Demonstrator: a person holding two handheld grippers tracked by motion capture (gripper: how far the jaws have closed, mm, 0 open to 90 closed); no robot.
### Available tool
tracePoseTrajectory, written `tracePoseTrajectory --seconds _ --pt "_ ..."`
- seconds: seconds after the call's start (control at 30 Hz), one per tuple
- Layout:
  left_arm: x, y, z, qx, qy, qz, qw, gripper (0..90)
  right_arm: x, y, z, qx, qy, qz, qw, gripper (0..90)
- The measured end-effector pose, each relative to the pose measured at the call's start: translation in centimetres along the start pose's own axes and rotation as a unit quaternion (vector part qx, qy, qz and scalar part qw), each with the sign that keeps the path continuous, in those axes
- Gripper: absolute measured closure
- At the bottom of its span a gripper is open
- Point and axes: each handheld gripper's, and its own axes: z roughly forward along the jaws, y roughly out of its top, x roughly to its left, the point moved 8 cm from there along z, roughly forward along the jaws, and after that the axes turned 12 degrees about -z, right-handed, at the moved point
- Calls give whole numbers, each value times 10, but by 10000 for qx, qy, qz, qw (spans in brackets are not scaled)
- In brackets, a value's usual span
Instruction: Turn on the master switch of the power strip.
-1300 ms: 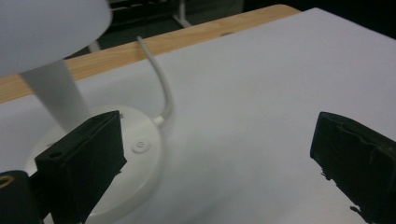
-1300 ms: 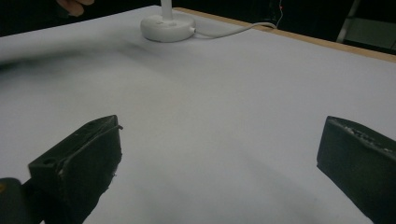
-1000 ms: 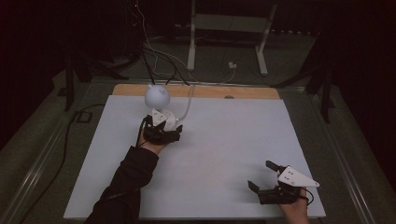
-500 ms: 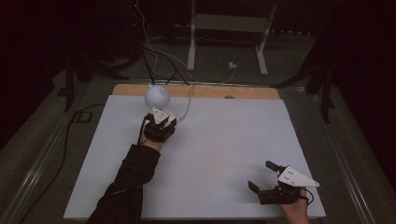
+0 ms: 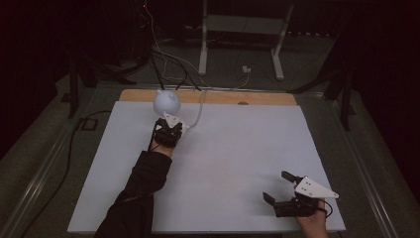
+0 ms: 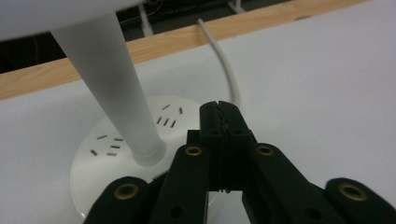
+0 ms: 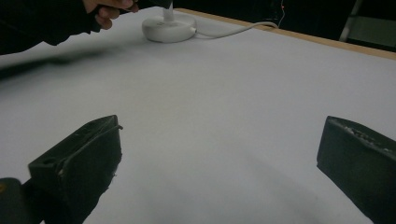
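Observation:
A white desk lamp stands at the far left of the table, its round head [image 5: 167,101] above a stem [image 6: 112,79] and a disc base [image 6: 121,154] with small dash marks. My left gripper [image 5: 169,125] reaches to the base. Its jaws have just been closing and now meet, shut with nothing between them. In the left gripper view the tips [image 6: 219,109] sit at the base's right rim, and I cannot tell if they touch it. Near the front right edge my right gripper [image 5: 277,186] rests open over bare board [image 7: 219,154].
The lamp's white cord [image 5: 198,116] runs from the base over the wooden strip [image 5: 223,96] at the table's far edge. Beyond it are floor cables and a metal stand [image 5: 237,44]. The white board [image 5: 237,148] covers the table.
The left gripper's jaws have gone from open to shut while the hand eased toward the lamp base. The right gripper has stayed where it was.

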Motion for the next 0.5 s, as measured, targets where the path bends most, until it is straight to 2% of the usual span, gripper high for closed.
tracePoseTrajectory --seconds 0.13,0.23,0.3,0.33,0.5 --pt "3 -3 5 42 101 149 9998 900 0 0 0 -1 6 13 10000 0" --pt "2 -3 7 -29 39 235 9997 900 0 0 0 2 10 9 10000 0" --pt "1 -5 10 17 9 278 9996 900 0 0 0 3 11 11 10000 0" --pt "1 -5 11 17 106 380 9992 900 0 0 0 4 10 11 10000 0" --pt "0 -9 16 136 145 454 9988 900 0 0 0 1 7 14 10000 0"
